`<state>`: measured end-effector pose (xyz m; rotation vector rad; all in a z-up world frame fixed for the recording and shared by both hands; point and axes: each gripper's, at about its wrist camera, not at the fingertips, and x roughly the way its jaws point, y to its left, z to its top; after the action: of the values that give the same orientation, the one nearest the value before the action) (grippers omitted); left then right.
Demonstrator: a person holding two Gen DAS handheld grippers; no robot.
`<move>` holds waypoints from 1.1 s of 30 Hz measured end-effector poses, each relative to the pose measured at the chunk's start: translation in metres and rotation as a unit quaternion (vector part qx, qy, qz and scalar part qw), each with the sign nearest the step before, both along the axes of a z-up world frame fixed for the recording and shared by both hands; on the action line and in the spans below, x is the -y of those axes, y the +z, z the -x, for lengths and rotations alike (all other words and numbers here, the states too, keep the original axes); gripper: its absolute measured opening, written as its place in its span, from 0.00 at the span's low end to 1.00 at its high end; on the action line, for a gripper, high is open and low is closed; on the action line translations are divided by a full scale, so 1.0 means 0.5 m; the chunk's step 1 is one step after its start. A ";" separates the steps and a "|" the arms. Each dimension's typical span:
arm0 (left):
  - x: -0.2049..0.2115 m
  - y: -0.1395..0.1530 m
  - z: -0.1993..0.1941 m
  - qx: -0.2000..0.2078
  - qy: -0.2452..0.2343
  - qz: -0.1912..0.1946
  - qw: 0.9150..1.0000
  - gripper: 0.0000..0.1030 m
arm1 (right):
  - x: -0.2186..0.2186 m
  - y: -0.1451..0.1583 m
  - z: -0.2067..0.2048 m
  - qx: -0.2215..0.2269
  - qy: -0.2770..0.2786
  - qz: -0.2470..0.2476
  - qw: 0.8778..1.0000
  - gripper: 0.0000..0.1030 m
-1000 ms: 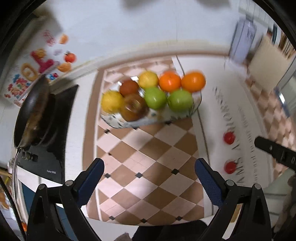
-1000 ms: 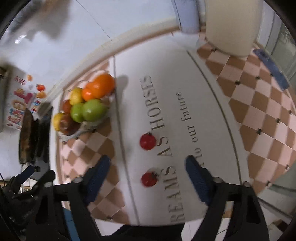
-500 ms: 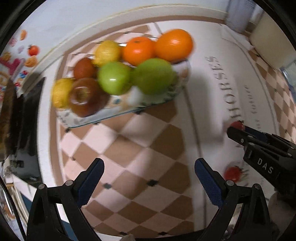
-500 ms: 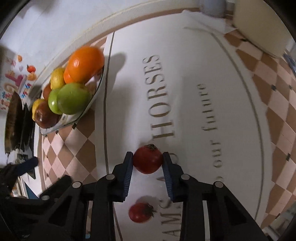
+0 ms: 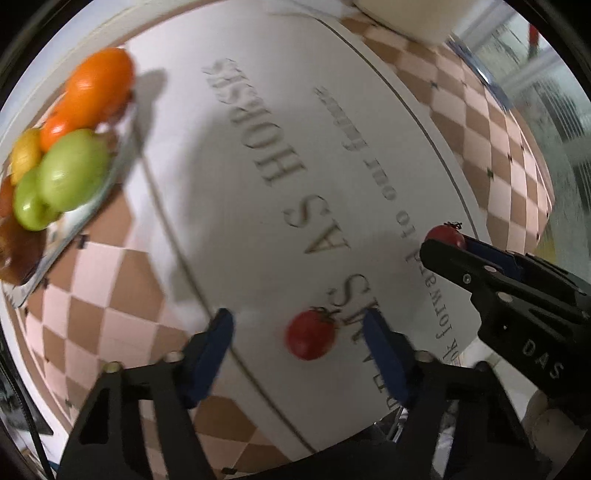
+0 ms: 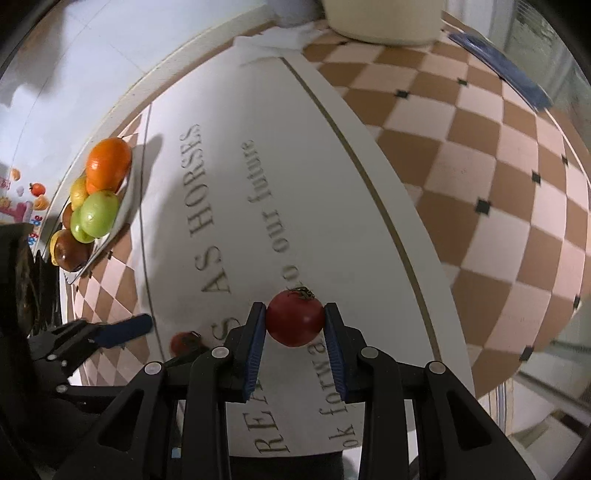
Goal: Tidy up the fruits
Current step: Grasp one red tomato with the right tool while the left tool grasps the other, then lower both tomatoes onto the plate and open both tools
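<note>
Two small red tomatoes lie on the white lettered tablecloth. My right gripper [image 6: 294, 308] is shut on one tomato [image 6: 294, 323], its blue pads pressing both sides; the left wrist view shows that tomato [image 5: 443, 234] at the gripper's tip. My left gripper [image 5: 297, 319] points straight down over the other tomato [image 5: 310, 334]. Its jaws are closing with that tomato between them, and gaps still show on both sides. A glass plate [image 5: 110, 184] at the far left holds oranges [image 5: 98, 88], green apples [image 5: 72, 170], lemons and darker fruit.
A cream container [image 6: 380, 18] stands at the far edge of the table, with a blue cloth [image 6: 498, 62] to its right. A dark pan on a stove [image 6: 22, 288] sits left of the plate. The table's near edge runs just below both grippers.
The left gripper swung right and down from the fruit plate to the near tomato, and its jaws narrowed. The right gripper shut on the far tomato and still holds it.
</note>
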<state>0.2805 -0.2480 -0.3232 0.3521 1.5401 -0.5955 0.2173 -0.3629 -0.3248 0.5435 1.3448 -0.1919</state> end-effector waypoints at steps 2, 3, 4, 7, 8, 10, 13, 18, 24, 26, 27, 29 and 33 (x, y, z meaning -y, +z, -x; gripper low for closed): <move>0.014 -0.016 0.011 -0.007 -0.010 -0.004 1.000 0.41 | -0.007 -0.002 0.005 0.001 -0.003 0.000 1.000 0.33; 0.019 -0.016 0.013 -0.001 -0.014 -0.005 1.000 0.40 | -0.004 0.000 0.012 0.001 -0.004 0.000 1.000 0.33; 0.024 -0.013 0.018 0.006 -0.020 0.001 1.000 0.33 | -0.008 0.001 0.012 0.002 -0.003 0.001 1.000 0.33; 0.033 -0.012 0.026 0.010 -0.026 0.001 1.000 0.24 | -0.009 0.010 0.011 0.006 0.001 0.004 1.000 0.33; 0.031 -0.012 0.026 0.009 -0.025 0.004 1.000 0.24 | -0.008 0.015 0.010 0.008 0.003 0.006 1.000 0.33; 0.019 -0.004 0.017 0.011 -0.016 0.009 1.000 0.24 | -0.008 0.026 0.005 0.013 0.007 0.007 1.000 0.33; -0.009 0.013 0.001 0.015 0.002 0.019 1.000 0.24 | -0.015 0.045 -0.004 0.023 0.013 0.004 1.000 0.33; -0.090 0.060 -0.039 0.017 0.061 0.046 0.997 0.24 | -0.038 0.069 -0.030 0.038 0.029 -0.013 0.999 0.33; -0.235 0.106 -0.097 0.011 0.153 0.084 0.985 0.24 | -0.116 0.093 -0.076 0.059 0.076 -0.049 0.994 0.33; -0.279 0.126 -0.124 0.012 0.189 0.101 0.977 0.24 | -0.156 0.095 -0.104 0.069 0.095 -0.067 0.991 0.33; -0.294 0.132 -0.137 0.012 0.204 0.107 0.973 0.24 | -0.178 0.094 -0.121 0.074 0.105 -0.080 0.988 0.33; -0.330 0.138 -0.168 0.011 0.238 0.116 0.964 0.24 | -0.222 0.092 -0.157 0.089 0.119 -0.108 0.983 0.33; -0.386 0.130 -0.228 0.002 0.294 0.127 0.947 0.24 | -0.308 0.076 -0.219 0.109 0.146 -0.143 0.973 0.33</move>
<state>0.3944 -0.0550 -0.2582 -0.3006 1.4486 -0.3099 0.3271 -0.2087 -0.2866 0.5814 1.2265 0.2999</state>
